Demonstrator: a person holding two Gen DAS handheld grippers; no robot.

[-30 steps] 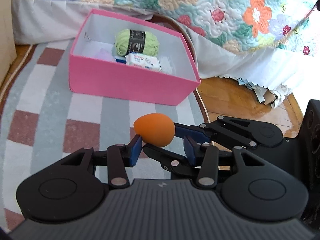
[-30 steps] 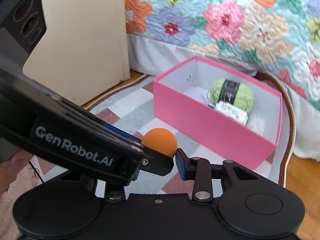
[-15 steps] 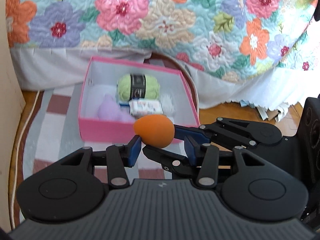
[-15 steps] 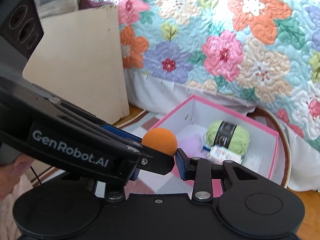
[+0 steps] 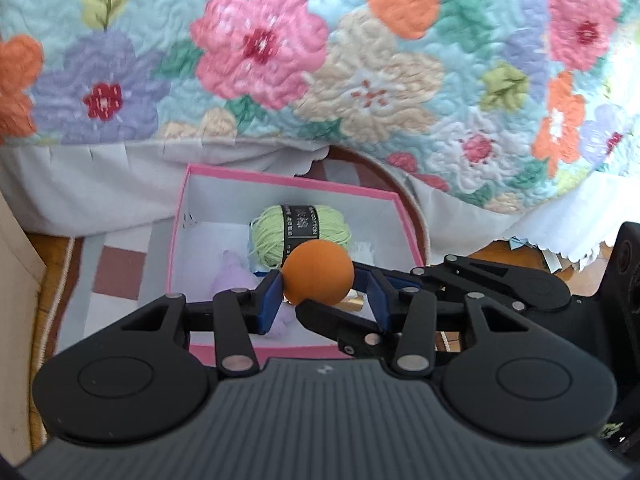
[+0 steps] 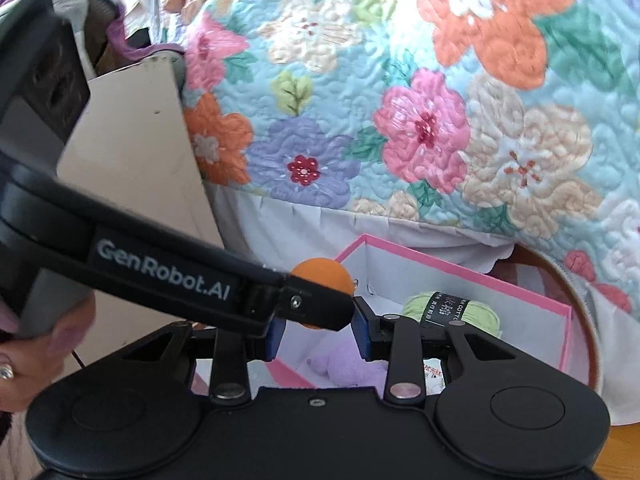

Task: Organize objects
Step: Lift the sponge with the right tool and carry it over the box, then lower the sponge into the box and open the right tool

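Flowered quilt [image 5: 320, 60] and its white bed skirt are filling the background, with a checked rug [image 5: 116, 268] lying on the wooden floor below. Both tools are meeting on one thing: the left hand-held gripper [image 5: 324, 294] and the right hand-held gripper [image 6: 316, 330] are each standing narrowly parted around the orange ball [image 5: 318, 272], which is sitting between their blue pads. From the left wrist view the left pad is touching the ball, while the right tool's fingers are crossing in from the side and appear to be clamping it too; which pair is bearing the weight I cannot tell. The left jaws have just been closing a little further, with the ball between them.

Beyond the ball, the pink box [image 5: 280, 182] is now sitting directly under and ahead of it, whereas a second ago it was lying farther off across the rug. Inside it are lying a green yarn skein [image 5: 272, 232] and a soft lilac item [image 5: 234, 276]. That suggests the carry is nearly done, and releasing the ball into the box is probably the remaining step.
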